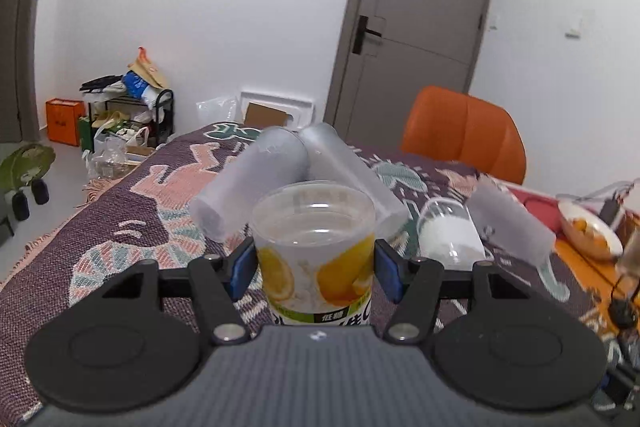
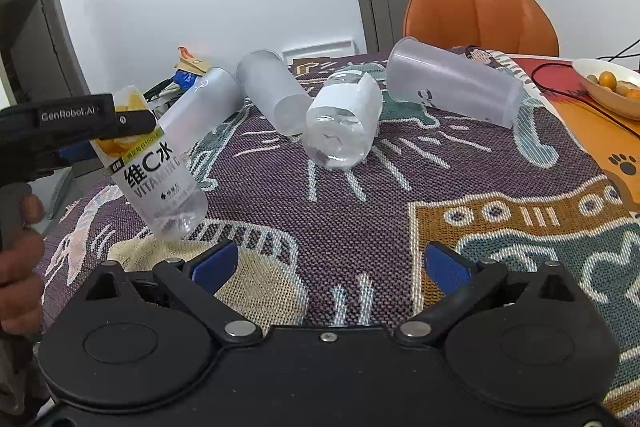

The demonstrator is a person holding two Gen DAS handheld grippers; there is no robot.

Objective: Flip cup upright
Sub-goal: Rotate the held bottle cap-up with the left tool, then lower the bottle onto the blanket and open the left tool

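A: So, what are the left tongs (image 1: 316, 269) doing?
B: Their blue pads are clamped on either side of the lemon-printed cup (image 1: 316, 247). It hangs off the worktop (image 2: 360, 195), near its left edge.
A: Which way does it point?
B: In the right camera its long axis leans, clear base low and toward the middle of the worktop, open end up and away to the left. The left camera looks down onto the rim.
A: How does it look?
B: Clear plastic, lemon slices and bold printing on the label.
A: And the right tongs (image 2: 330, 263)?
B: Spread wide apart, holding nothing, above the woven cloth.
A: Anything hard to make out?
B: The cup's top edge is hidden behind the tongs in the right camera. Beyond lie three frosted cups (image 2: 454, 87) and a clear bottle (image 2: 344, 123) on their sides.
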